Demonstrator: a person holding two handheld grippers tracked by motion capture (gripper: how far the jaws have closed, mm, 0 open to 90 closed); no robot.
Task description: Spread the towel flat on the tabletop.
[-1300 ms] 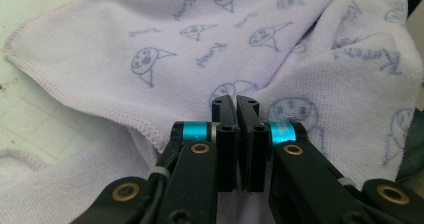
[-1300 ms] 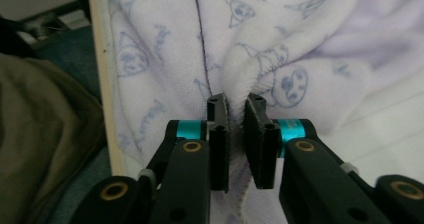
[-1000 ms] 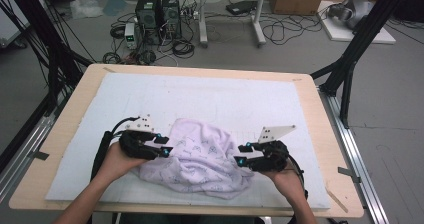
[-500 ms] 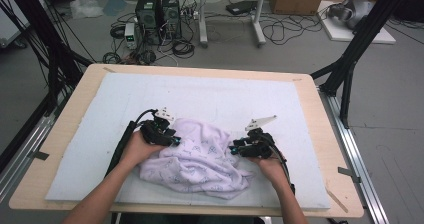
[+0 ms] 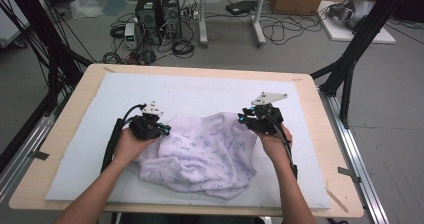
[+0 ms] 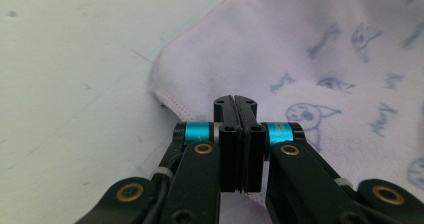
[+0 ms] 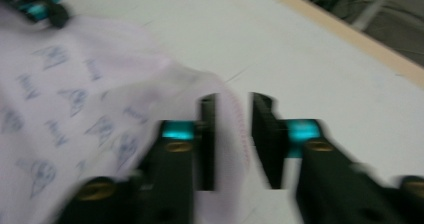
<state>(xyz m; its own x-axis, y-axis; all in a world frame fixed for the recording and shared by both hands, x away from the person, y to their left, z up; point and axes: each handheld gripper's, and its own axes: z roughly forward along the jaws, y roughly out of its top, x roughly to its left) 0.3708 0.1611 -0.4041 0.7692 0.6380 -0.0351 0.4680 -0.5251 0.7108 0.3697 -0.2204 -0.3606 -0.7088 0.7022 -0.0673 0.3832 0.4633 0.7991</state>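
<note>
A white cloth (image 5: 200, 154) with small blue prints lies rumpled on the pale mat (image 5: 200, 91). My left gripper (image 5: 162, 130) sits at its upper left corner. Its jaws (image 6: 235, 100) have just been closing and now stand together over the hem of the cloth (image 6: 325, 59); the pinch point is hidden behind them. My right gripper (image 5: 242, 119) is at the upper right corner. Its jaws have been closing, and the gripper (image 7: 234, 134) now holds a raised fold of cloth (image 7: 75, 109) with its pink hem between the pads. That view is blurred and shows the left gripper (image 7: 40, 6) far off.
The mat covers most of the wooden table (image 5: 65, 134), with bare mat beyond the cloth and to its left. Black frame struts (image 5: 350, 69) stand at the table's right. Computers (image 5: 157, 11) and cables lie on the floor behind.
The right gripper has moved up and to the right, drawing the cloth's corner out with it. The left gripper has shifted along the left edge and its jaws have come together.
</note>
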